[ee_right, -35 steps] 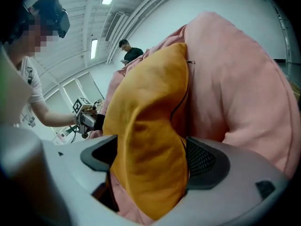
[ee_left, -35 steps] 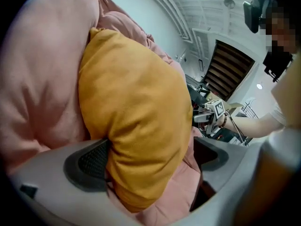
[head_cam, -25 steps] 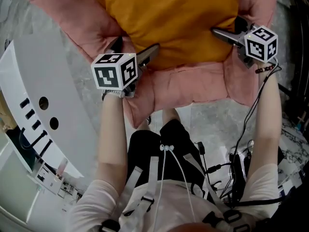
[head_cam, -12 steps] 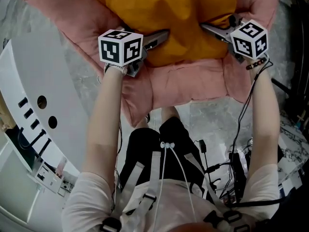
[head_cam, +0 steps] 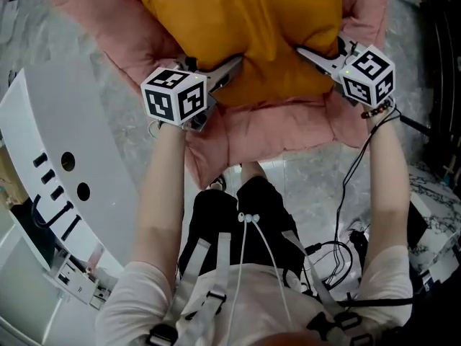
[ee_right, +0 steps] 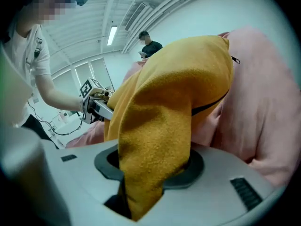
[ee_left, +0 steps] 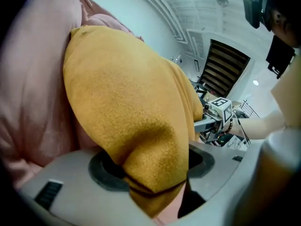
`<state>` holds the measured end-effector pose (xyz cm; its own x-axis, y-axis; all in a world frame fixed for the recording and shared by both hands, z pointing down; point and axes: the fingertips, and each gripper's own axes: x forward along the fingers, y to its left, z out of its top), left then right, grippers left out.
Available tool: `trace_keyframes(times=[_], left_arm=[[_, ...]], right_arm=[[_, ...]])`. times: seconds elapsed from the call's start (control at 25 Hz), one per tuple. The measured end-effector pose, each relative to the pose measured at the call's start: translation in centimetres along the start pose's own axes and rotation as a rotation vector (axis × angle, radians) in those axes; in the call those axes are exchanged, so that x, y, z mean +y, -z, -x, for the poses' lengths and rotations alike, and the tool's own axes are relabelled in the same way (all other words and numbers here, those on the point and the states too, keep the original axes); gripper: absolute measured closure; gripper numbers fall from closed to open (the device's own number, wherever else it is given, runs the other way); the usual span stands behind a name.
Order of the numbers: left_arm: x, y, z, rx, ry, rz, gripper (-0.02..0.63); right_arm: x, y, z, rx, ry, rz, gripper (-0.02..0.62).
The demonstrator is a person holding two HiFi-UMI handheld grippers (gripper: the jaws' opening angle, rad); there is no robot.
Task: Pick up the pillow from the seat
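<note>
A mustard-orange pillow (head_cam: 245,20) lies on the pink padded seat (head_cam: 281,125). My left gripper (head_cam: 229,68) grips its near left corner and my right gripper (head_cam: 311,53) its near right corner. Both pairs of jaws have just been closing, with pillow fabric between them. In the left gripper view the pillow (ee_left: 127,102) bulges out of the left gripper (ee_left: 150,166), bunched between the pads. In the right gripper view a fold of the pillow (ee_right: 164,112) is pinched in the right gripper (ee_right: 150,166). Each gripper view shows the other gripper across the pillow.
A white curved panel (head_cam: 50,164) with slots and holes stands at the left, close to my left arm. Cables (head_cam: 346,244) trail over the marble floor at the right. A person (ee_right: 148,41) stands far behind the seat.
Both grippers have slid in onto the pillow's near corners and gone from wide open to closed on the fabric. The pillow's near edge now bunches up between them.
</note>
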<state>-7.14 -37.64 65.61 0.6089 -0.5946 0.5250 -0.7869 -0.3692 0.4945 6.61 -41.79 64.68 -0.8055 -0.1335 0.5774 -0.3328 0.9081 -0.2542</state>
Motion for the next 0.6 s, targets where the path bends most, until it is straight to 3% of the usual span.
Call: trace_keyframes(times=[0.28, 0.6], left_arm=[[-5.6, -5.7, 6.1, -0.122, -0.009, -0.080, 0.307], [-13.7, -19.5, 14.8, -0.344, -0.007, -0.296, 0.307]], right_arm=[[4.5, -6.6, 6.0, -0.110, 0.061, 0.051, 0.405], [8.4, -19.7, 15.3, -0.310, 0.159, 0.160, 0.399]])
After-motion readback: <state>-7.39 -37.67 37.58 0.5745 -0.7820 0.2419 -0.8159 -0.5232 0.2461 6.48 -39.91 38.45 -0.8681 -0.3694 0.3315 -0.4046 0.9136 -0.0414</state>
